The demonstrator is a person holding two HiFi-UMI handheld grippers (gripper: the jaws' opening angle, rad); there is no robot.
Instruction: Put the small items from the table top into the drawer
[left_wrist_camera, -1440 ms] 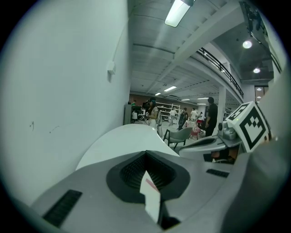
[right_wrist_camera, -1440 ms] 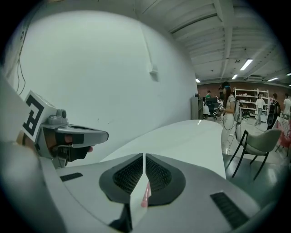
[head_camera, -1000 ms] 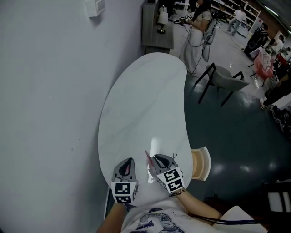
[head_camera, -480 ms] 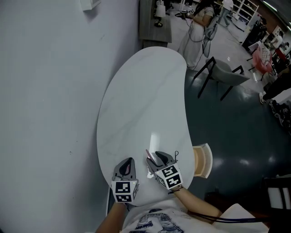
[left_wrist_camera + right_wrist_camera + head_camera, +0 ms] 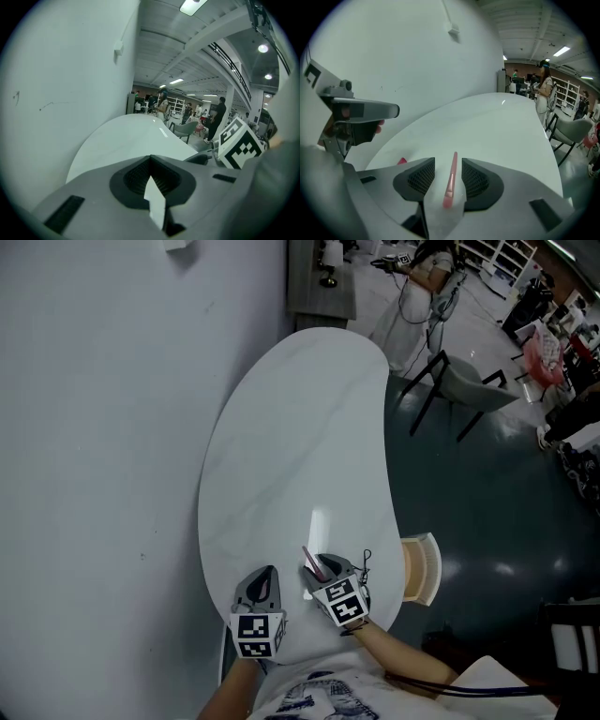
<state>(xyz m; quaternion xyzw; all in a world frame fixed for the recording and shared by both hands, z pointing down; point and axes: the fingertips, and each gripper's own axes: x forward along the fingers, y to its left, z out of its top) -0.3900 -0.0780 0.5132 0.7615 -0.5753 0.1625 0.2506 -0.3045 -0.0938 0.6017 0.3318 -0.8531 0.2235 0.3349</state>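
Observation:
A thin pink stick (image 5: 451, 180) lies between the jaws of my right gripper (image 5: 448, 176). Those jaws are opening and their pads stand clear of it on both sides. In the head view this gripper (image 5: 319, 568) is over the near end of the white table (image 5: 291, 456), with the pink stick (image 5: 311, 562) pointing away from me. My left gripper (image 5: 262, 579) sits just to its left, shut. In its own view the left gripper (image 5: 151, 176) shows only a thin white sliver at the seam. The open drawer (image 5: 419, 568) juts out at the table's right edge.
A small red item (image 5: 401, 161) lies on the table left of the right gripper's jaws. A wall runs along the table's left side. A grey chair (image 5: 464, 399) stands on the dark floor at the right, and people stand far behind.
The right gripper's jaws have opened off the pink stick, which now lies loose between them. The left gripper has stayed put and shut.

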